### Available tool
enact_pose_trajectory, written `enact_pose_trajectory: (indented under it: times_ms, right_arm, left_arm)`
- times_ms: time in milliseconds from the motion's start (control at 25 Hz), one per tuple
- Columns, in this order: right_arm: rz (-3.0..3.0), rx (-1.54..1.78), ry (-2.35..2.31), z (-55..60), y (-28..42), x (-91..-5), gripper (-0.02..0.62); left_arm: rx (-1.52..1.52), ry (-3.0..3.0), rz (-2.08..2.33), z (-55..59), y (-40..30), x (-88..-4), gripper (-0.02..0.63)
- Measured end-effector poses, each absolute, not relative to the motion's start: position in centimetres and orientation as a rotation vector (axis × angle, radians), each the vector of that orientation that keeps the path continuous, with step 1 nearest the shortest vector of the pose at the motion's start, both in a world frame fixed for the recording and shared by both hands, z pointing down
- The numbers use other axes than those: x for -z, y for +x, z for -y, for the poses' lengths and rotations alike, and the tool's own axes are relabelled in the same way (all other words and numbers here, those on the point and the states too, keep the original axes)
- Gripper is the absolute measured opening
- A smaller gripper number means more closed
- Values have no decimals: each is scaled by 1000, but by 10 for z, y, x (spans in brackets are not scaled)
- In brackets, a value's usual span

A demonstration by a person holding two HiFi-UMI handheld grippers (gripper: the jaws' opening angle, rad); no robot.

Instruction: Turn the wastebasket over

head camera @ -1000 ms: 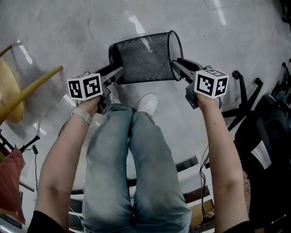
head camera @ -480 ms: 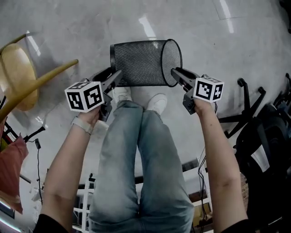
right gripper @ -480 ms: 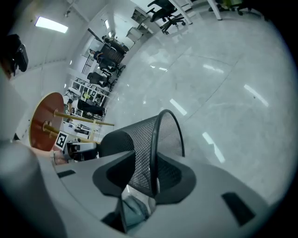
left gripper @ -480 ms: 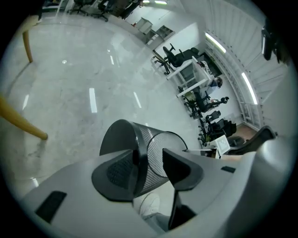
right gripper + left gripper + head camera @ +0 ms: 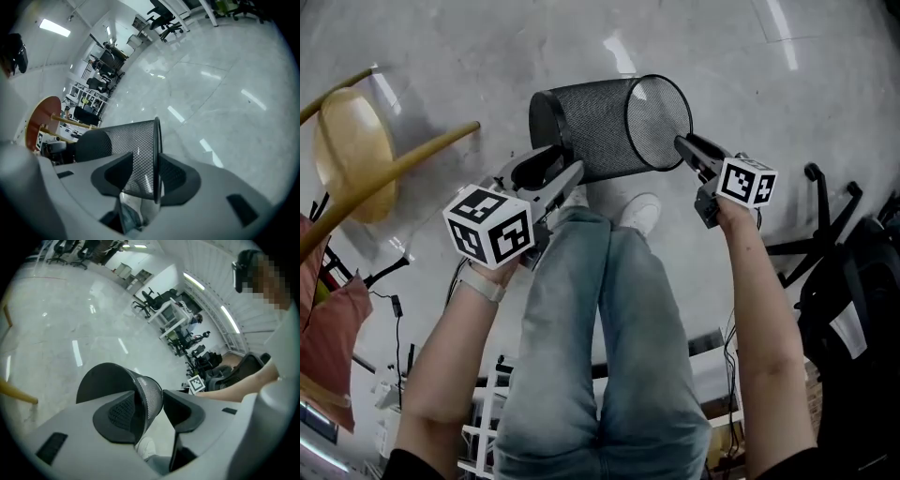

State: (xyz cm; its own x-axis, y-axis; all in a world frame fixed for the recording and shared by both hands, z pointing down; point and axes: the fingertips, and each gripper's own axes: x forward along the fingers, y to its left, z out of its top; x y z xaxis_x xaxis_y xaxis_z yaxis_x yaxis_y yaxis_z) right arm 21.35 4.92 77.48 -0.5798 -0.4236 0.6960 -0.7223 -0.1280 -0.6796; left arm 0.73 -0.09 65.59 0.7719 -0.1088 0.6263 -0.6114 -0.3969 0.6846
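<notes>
**Item:** wastebasket (image 5: 600, 127), black wire mesh, tapered, with a solid base band.

**Position:** It lay on its side between the two sets of fingers, ahead of the person's white shoe (image 5: 642, 214).

**Orientation:** The long axis ran crosswise from one gripper to the other. The closed base (image 5: 546, 111) was at the left fingers. The open mouth (image 5: 659, 120) was at the right fingers, facing right and partly up toward the head camera.

**Left gripper (image 5: 572, 164):** Its jaws had just been closing. The lower corner of the base sat between them. One finger (image 5: 117, 416) lay across the base face and the other (image 5: 183, 411) against the mesh wall, so the grip was on that corner.

**Right gripper (image 5: 682, 142):** Its jaws had just been opening and stood apart. The mouth rim stood edge-on in the gap. One finger (image 5: 180, 180) was on the mouth side, just beside the rim. The other (image 5: 97, 180) lay behind the wall and showed mostly through the mesh. Neither finger clamped the rim.

**Surroundings:**
- The pale polished floor (image 5: 450, 56) lay open beyond both sets of fingertips.
- A yellow chair (image 5: 352, 159) with wooden legs stood well out from the left fingers.
- A black office-chair base (image 5: 811, 234) stood well out from the right fingers.
- The person's legs (image 5: 581, 328) in jeans were behind both grippers, between the wrists.
</notes>
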Motion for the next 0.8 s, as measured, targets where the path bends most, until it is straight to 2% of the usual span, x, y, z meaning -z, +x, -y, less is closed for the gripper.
enact_pose_trajectory:
  times_ms: [200, 320, 400, 480, 640, 800]
  right_arm:
    - [1792, -1726, 1359, -71, 256, -793, 170]
    - [1769, -1737, 1410, -81, 270, -803, 170]
    - [1742, -1762, 1471, -86, 279, -810, 167]
    - [1679, -1760, 1535, -91, 288, -819, 134]
    - [1606, -1710, 1600, -98, 293, -833, 11]
    - [1649, -1722, 1627, -96, 289, -831, 11]
  left_arm:
    - [-508, 2055, 325, -9, 71, -633, 174]
    - [-536, 2109, 196, -19, 89, -635, 101]
    - [-578, 2092, 163, -23, 91, -646, 89]
    - [-656, 2076, 172, -26, 85, -664, 94]
    - [-728, 2096, 180, -35, 82, -686, 86]
    - [-660, 2146, 240, -27, 104, -684, 75]
